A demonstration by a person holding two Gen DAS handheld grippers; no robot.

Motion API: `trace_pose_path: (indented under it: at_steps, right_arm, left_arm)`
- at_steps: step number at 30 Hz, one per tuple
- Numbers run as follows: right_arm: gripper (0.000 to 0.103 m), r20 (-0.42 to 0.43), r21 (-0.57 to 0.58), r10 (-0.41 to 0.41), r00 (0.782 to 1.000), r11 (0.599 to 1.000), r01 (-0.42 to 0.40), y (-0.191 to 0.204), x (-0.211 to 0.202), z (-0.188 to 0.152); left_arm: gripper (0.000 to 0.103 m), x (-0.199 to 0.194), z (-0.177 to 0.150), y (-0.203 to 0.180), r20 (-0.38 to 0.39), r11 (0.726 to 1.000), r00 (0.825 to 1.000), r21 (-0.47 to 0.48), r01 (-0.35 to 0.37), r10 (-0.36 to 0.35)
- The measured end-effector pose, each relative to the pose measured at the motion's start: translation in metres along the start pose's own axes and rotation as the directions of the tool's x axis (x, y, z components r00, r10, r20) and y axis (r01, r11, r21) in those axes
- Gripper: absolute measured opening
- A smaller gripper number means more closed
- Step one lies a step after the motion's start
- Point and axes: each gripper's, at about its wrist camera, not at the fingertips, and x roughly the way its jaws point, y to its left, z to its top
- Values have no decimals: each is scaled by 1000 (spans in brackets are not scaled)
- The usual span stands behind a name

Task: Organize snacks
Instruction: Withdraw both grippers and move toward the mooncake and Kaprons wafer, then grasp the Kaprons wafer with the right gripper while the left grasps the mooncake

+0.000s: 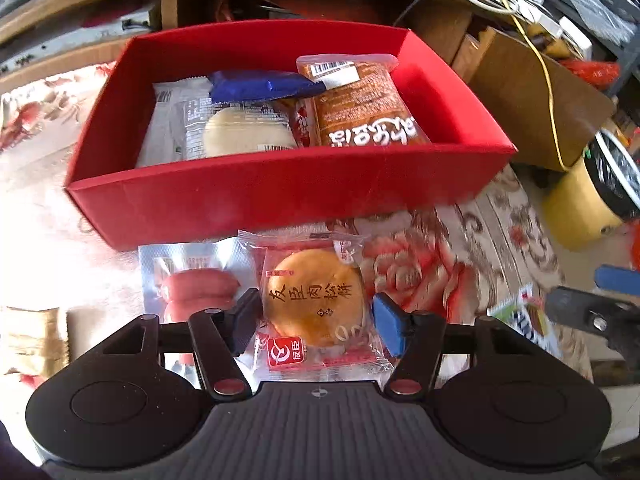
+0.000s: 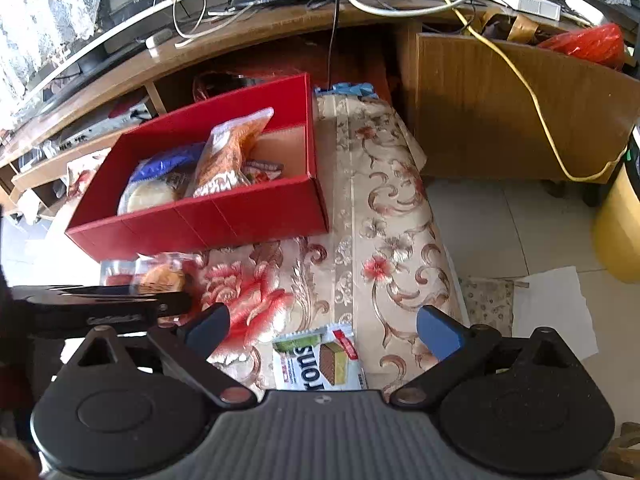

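Observation:
A red box (image 1: 256, 192) holds several snack packets, among them a brown packet (image 1: 360, 108), a blue one (image 1: 260, 86) and a pale bun (image 1: 244, 132). In front of it lie a round pastry packet (image 1: 316, 300) and a sausage packet (image 1: 196, 284). My left gripper (image 1: 316, 320) has its pads on both sides of the pastry packet, closed against it. My right gripper (image 2: 320, 328) is open above a white-green wafer packet (image 2: 320, 360) on the floral cloth. The red box also shows in the right wrist view (image 2: 224, 212).
A floral cloth (image 2: 384, 208) covers the surface. A wooden desk (image 2: 500, 120) with cables stands behind. A yellow bin (image 1: 592, 196) is at the right. White paper (image 2: 552, 312) lies on the tiled floor. The left gripper shows in the right wrist view (image 2: 120, 304).

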Motion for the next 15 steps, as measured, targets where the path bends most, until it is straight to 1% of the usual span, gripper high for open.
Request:
trace_pose_path:
  at_steps: [1,3,5,8,10,12,13,15]
  right_arm:
    - [95,-13,-8,-4,1000,1000,4,1,2,-1]
    - [95,-37,-18,-6,999,1000,5,1,7,-4]
    - [95,-55,-25,-3,998,1000,2,3,11,-7]
    - [95,-81,-43,-12,997,999,8,7,17,-10]
    - [95,-105,-53,-15,994,999,9,10,23,-13]
    - [94,-127,-73,-22,992,997,13,16,29,-16]
    - [94,-136,-88,-30,990,996,18,19,32,-18]
    - [94,-161,-115,-46,986,993,27,26,41,-23]
  left_arm:
    - [63,-4,-2,0,0,1000,1000,7,3,-3]
    - [53,-15,-6,3,1,1000,1000,14,20,-20]
    - [52,-26,-11,8,1,999,999,11,34,-34]
    - [56,-31,-16,12,-7,999,999,-13,48,-48]
    - [61,-29,-14,13,0,998,999,-36,53,-53]
    - [84,-24,-9,14,8,993,997,-84,78,-78]
    - [86,-23,-7,14,12,991,996,-102,84,-83]
    - [86,-18,-4,11,14,992,997,-99,77,-76]
